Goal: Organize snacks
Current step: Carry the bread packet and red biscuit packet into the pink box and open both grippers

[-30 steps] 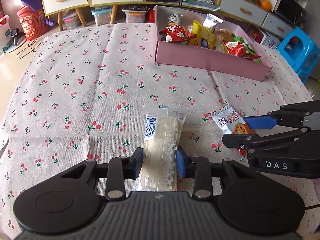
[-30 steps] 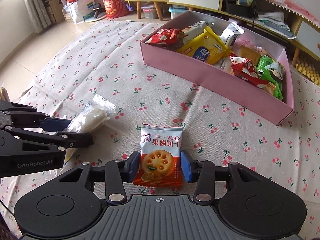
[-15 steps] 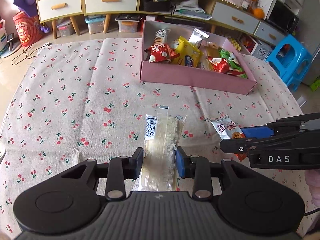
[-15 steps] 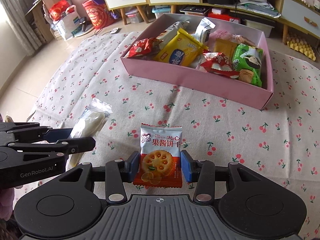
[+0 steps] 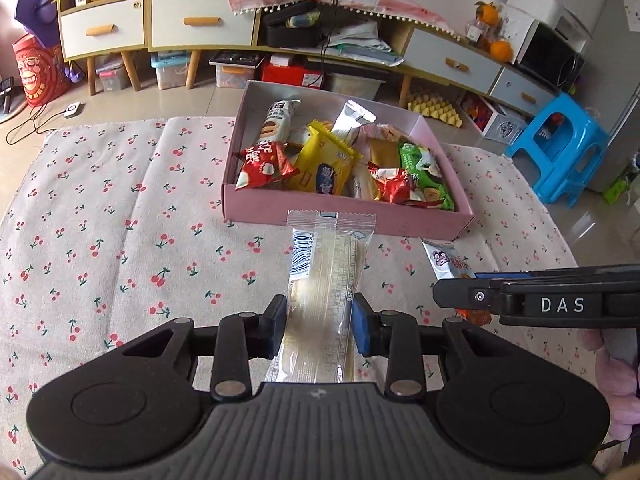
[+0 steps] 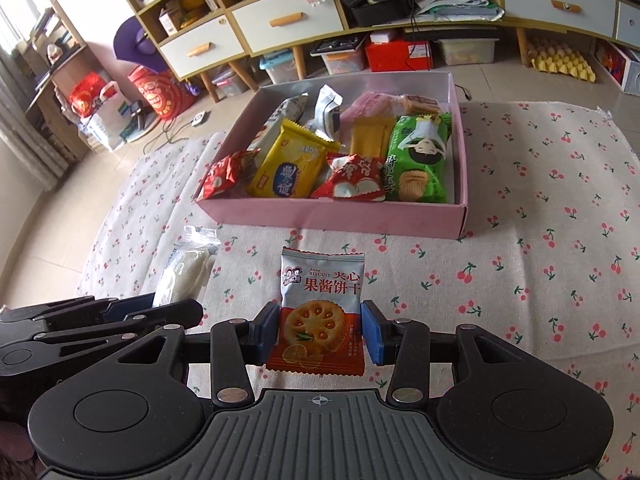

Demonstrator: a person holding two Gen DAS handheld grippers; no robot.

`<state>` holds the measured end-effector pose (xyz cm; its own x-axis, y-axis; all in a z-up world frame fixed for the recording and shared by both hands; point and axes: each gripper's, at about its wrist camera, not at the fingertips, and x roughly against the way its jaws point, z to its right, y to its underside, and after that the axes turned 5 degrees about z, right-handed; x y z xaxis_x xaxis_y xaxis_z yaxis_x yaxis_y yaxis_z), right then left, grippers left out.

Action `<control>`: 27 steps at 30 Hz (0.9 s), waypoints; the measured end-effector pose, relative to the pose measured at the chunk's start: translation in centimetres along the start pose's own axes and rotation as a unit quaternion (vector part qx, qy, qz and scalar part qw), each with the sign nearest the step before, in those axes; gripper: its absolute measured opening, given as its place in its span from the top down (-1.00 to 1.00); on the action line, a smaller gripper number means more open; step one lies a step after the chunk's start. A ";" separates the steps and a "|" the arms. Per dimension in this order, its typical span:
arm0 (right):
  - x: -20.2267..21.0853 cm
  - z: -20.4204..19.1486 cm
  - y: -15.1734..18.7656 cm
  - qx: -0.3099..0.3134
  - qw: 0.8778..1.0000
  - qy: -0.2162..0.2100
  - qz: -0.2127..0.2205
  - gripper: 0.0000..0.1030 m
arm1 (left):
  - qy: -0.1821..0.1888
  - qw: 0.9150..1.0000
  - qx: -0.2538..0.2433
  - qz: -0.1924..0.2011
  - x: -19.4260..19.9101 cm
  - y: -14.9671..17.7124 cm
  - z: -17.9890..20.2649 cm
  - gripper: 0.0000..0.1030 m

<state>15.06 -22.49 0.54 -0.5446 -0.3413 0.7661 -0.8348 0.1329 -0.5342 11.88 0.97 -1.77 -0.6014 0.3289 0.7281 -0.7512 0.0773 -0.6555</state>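
Note:
My left gripper (image 5: 320, 328) is shut on a long clear-wrapped snack bar (image 5: 324, 288), held above the cherry-print cloth. My right gripper (image 6: 320, 330) is shut on a jam biscuit packet (image 6: 320, 304), silver on top and red below. Each gripper shows in the other's view: the right gripper (image 5: 440, 290) at the right edge with the biscuit packet (image 5: 448, 262), the left gripper (image 6: 176, 308) at the left with the clear snack bar (image 6: 188, 272). Ahead on the cloth sits a pink box (image 5: 344, 216) (image 6: 332, 216) holding several snack packets.
The cherry-print cloth (image 5: 120, 220) spreads wide to the left of the box. Beyond the table's far edge are low cabinets with drawers (image 5: 180, 20), storage bins on the floor, and a blue plastic stool (image 5: 560, 148) at the right.
Both grippers have risen off the cloth with their snacks and moved toward the pink box. The right gripper has rolled, so the box now lies squarer across its view.

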 end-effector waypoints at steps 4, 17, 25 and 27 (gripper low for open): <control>0.6 1.1 -1.1 -0.028 1.000 -0.001 0.011 0.18 | 0.000 1.000 -0.011 0.007 -0.5 -1.2 0.8 0.40; -1.8 5.8 -8.1 -0.101 0.994 0.014 0.051 0.18 | -0.016 0.999 -0.027 0.038 -4.1 -7.6 1.6 0.40; -4.5 7.3 -10.8 -0.115 0.990 0.012 0.079 0.18 | -0.049 0.998 -0.031 0.038 -8.2 -10.4 1.2 0.40; -5.2 7.5 -11.2 -0.113 0.990 0.014 0.084 0.17 | -0.055 0.997 -0.032 0.038 -8.9 -10.7 1.0 0.40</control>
<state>27.83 -29.21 -0.20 -0.6769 -0.2719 0.6841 -0.7271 0.3915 -0.5639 24.99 -3.74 -1.10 -0.6850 0.2321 0.6906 -0.6853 0.1163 -0.7189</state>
